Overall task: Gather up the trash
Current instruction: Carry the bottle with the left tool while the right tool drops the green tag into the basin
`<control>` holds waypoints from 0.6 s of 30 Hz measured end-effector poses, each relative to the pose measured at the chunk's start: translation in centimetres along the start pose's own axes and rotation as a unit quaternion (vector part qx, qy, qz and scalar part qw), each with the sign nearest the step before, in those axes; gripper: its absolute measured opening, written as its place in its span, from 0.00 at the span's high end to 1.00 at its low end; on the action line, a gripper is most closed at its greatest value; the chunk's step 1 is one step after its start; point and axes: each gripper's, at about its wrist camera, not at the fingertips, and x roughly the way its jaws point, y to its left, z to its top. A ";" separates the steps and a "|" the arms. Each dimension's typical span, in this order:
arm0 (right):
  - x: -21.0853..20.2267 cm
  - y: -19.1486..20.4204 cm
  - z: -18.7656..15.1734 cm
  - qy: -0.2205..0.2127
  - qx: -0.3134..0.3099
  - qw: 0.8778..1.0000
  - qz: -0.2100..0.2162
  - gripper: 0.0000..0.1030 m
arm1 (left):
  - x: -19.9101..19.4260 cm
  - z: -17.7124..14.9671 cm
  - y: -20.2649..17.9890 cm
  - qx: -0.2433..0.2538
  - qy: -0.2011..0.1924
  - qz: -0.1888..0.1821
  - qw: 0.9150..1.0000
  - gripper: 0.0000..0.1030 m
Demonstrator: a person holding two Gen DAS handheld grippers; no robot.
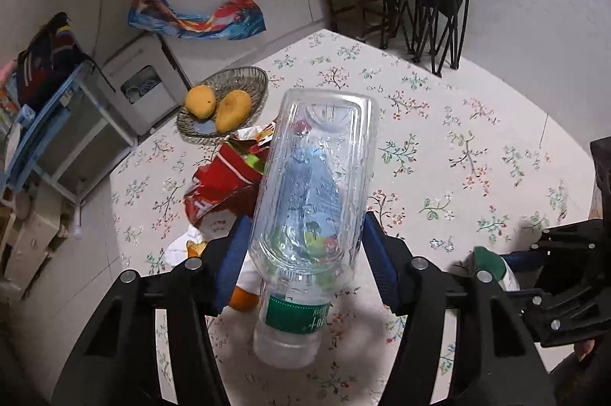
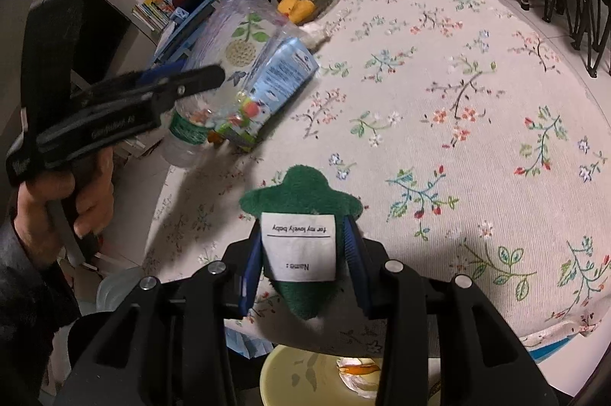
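The left gripper [image 1: 303, 245] is clamping an empty clear plastic bottle [image 1: 313, 177] around its lower body, cap end nearest the camera, lifted above the flowered tablecloth [image 1: 439, 123]. The bottle is looking light, thin-walled and slick, so it is likely denting under the pads; holding near the stiffer shoulder seems safer. The right gripper [image 2: 301, 266] is pinching a soft green felt piece [image 2: 301, 192] with a white label, over what may be a yellow bin [image 2: 282, 379]. A red wrapper [image 1: 225, 180] is lying beside the fruit bowl [image 1: 244, 79].
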 end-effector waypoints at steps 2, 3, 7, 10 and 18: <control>-0.3 0.0 0.0 -0.007 0.001 1.000 0.005 0.61 | -0.8 -0.5 0.4 -0.019 -0.006 -0.002 1.000 0.45; -0.5 0.0 0.0 -0.011 0.003 1.000 0.007 0.61 | -1.3 -0.9 0.6 -0.031 -0.010 -0.004 0.999 0.45; -0.8 0.0 0.0 -0.020 0.011 1.000 0.017 0.61 | -2.7 -2.5 0.8 -0.057 -0.018 -0.002 0.998 0.46; -1.2 0.3 -0.2 -0.028 0.010 0.999 0.028 0.61 | -3.8 -3.8 1.3 -0.084 -0.025 -0.006 0.996 0.46; -3.3 1.6 -1.0 -0.068 -0.003 0.996 0.052 0.61 | -7.9 -7.4 1.7 -0.146 -0.052 -0.013 0.988 0.46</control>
